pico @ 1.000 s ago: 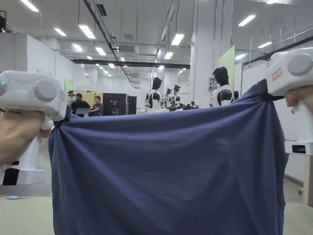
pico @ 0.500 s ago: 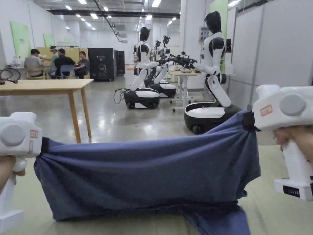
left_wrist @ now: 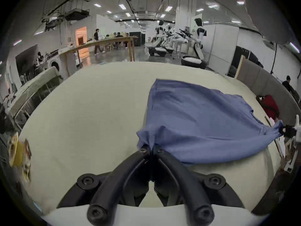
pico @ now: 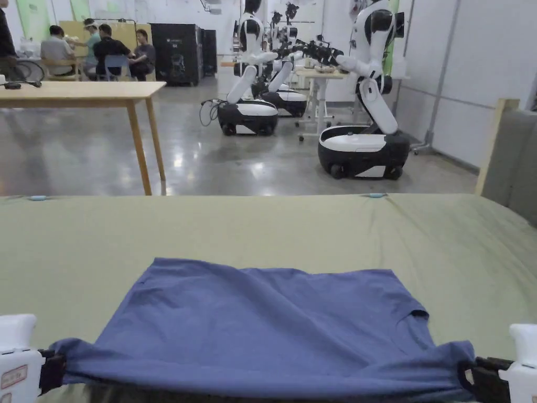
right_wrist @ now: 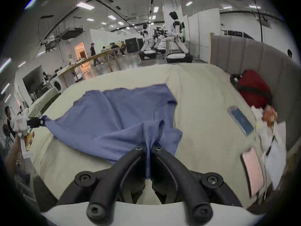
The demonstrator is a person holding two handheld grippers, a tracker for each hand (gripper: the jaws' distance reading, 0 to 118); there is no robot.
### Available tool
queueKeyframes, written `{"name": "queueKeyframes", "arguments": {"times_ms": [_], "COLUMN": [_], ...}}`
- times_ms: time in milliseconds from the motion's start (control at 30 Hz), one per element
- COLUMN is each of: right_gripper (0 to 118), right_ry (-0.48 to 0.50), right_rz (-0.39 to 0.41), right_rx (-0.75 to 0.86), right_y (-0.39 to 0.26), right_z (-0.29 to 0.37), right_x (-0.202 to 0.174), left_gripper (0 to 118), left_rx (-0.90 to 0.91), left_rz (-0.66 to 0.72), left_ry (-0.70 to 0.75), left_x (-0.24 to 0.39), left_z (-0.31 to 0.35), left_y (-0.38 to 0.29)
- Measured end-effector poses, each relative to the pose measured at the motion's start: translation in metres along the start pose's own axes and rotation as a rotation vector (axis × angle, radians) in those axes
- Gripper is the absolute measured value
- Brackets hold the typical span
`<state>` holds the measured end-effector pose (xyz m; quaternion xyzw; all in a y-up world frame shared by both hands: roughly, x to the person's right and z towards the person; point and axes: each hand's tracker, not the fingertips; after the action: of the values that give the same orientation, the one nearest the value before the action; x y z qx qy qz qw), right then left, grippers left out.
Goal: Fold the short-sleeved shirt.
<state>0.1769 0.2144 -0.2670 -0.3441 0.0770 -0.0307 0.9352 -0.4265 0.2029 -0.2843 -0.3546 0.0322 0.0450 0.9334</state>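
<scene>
A wide surface covered in pale green cloth [pico: 262, 231] is stretching across the scene, and beyond its far edge a wooden table [pico: 78, 92] is standing on the shiny floor at far left, with white wheeled robots [pico: 362, 141] parked at far right and a group of people [pico: 99, 50] sitting in the far left corner. The blue short-sleeved shirt [pico: 272, 325] is lying spread on the covered surface, its far edge resting flat while its near edge is being held stretched between the two grippers and raised slightly off the cloth. The left gripper [left_wrist: 151, 150] is sitting at the near left corner of the shirt, its jaws pinched tight together with a bunch of blue fabric caught between them. The right gripper [right_wrist: 147, 148] is sitting at the near right corner, its jaws likewise closed narrow on a gathered fold of the fabric. To the right of the shirt, well apart from it, a red bag [right_wrist: 254, 89] is lying by the grey padded panel [right_wrist: 252, 53], and nearer along that side a blue phone [right_wrist: 241, 121] and a pink phone [right_wrist: 253, 172] are lying on the cloth.
</scene>
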Motion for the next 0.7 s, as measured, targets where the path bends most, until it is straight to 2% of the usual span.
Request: {"name": "queueKeyframes", "arguments": {"times_ms": [133, 333, 433, 500, 600, 633, 667, 700], "right_gripper": [6, 7, 7, 7, 7, 13, 34, 75], "right_ry": [0.014, 0.017, 0.019, 0.020, 0.011, 0.011, -0.011, -0.027], "right_rz": [-0.029, -0.016, -0.039, -0.034, -0.032, -0.043, -0.065, -0.071], "right_rx": [-0.008, -0.058, -0.083, -0.100, -0.095, -0.094, -0.096, -0.094], "right_y": [-0.047, -0.093, -0.106, -0.112, -0.116, -0.116, -0.116, -0.116], "right_z": [0.044, 0.076, 0.077, 0.074, 0.070, 0.068, 0.068, 0.068], "right_x": [-0.002, 0.002, 0.005, 0.006, 0.003, 0.004, 0.003, 0.003], "left_gripper": [0, 0, 0, 0, 0, 4, 15, 43], "left_rx": [-0.007, -0.034, -0.053, -0.063, -0.098, -0.110, -0.114, -0.108], "left_rz": [0.004, 0.038, 0.042, 0.007, 0.025, 0.035, 0.041, 0.035], "left_ry": [-0.003, -0.035, -0.039, -0.019, -0.040, -0.060, -0.068, -0.054], "left_x": [-0.008, -0.016, -0.015, -0.013, -0.014, -0.016, -0.017, -0.017], "left_z": [0.044, 0.098, 0.105, 0.105, 0.098, 0.097, 0.099, 0.100], "left_y": [-0.047, -0.097, -0.118, -0.125, -0.130, -0.131, -0.132, -0.134]}}
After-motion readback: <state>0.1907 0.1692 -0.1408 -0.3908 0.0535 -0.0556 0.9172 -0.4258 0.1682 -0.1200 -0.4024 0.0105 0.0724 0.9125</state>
